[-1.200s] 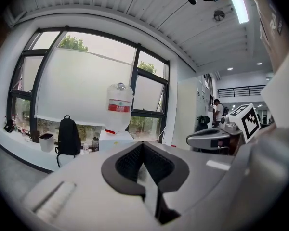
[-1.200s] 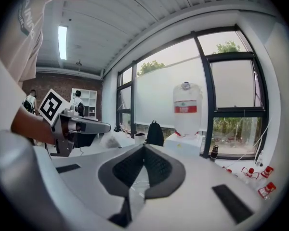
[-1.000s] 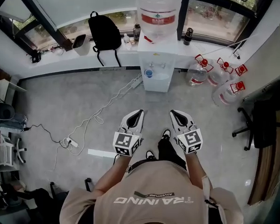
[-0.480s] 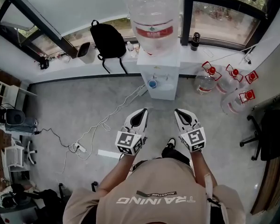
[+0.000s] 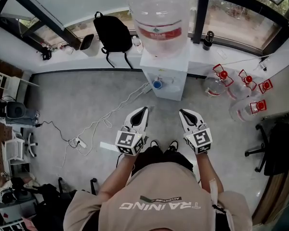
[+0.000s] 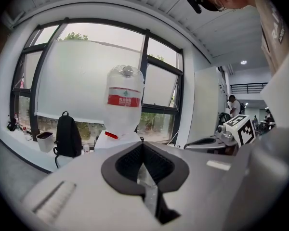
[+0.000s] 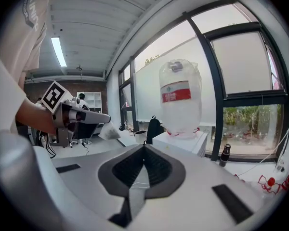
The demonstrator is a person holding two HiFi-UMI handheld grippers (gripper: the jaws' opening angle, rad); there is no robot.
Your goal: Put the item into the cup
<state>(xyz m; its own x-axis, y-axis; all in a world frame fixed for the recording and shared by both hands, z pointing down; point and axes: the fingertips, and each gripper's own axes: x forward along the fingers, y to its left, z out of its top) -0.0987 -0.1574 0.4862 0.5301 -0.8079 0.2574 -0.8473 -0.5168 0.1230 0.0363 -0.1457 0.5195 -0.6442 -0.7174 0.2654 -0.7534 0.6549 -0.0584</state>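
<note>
No cup or loose item shows clearly. A small blue round thing (image 5: pixel 157 84) sits at the taps of the white water dispenser (image 5: pixel 166 71); I cannot tell what it is. My left gripper (image 5: pixel 143 109) and right gripper (image 5: pixel 181 111) are held side by side above the floor, just short of the dispenser. Both are shut with nothing between the jaws. In the left gripper view the left gripper's (image 6: pixel 141 139) jaws meet at the tip below the big water bottle (image 6: pixel 124 100). The right gripper (image 7: pixel 144 142) is likewise shut, facing the bottle (image 7: pixel 179 97).
A black backpack (image 5: pixel 113 32) and a white bin (image 5: pixel 89 44) stand on the window sill left of the dispenser. Several spare water jugs (image 5: pixel 231 88) lie on the floor at the right. A power strip and cable (image 5: pixel 77 142) trail at the left. A chair (image 5: pixel 274 148) stands far right.
The person has come a little closer to the dispenser, which now sits nearer the grippers. Both grippers stay shut and side by side.
</note>
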